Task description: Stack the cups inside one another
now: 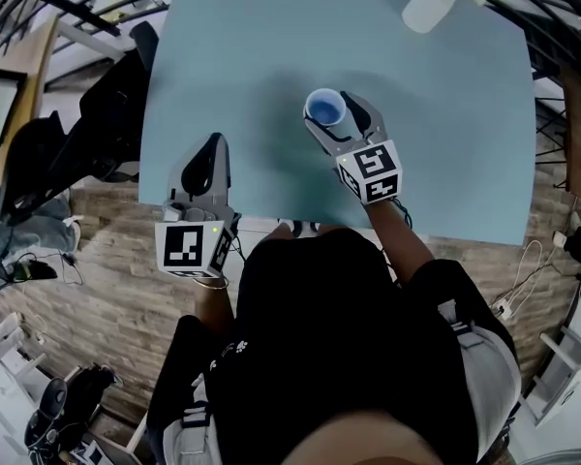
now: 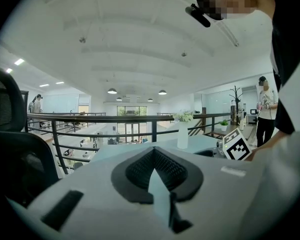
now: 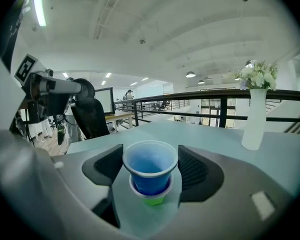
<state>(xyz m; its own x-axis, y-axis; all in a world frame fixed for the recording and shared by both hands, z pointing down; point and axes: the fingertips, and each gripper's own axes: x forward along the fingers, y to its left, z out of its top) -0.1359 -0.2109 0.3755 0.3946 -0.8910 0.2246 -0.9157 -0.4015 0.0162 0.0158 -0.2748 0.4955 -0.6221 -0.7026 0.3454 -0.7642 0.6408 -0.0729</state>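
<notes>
A blue cup (image 1: 324, 108) (image 3: 150, 169) sits nested in a second cup whose white rim and green base (image 3: 151, 199) show beneath it. My right gripper (image 1: 331, 114) (image 3: 150, 165) is over the middle of the pale blue table (image 1: 261, 56), its two dark pads against either side of the blue cup's rim. Whether the stack's base touches the table I cannot tell. My left gripper (image 1: 213, 145) (image 2: 153, 153) hangs at the table's near edge, to the left of the stack, with its pads together and nothing between them.
A white vase with flowers (image 1: 431, 3) (image 3: 254, 126) (image 2: 182, 134) stands at the table's far right corner. A black office chair (image 1: 111, 114) is off the table's left side. Railings run behind the table.
</notes>
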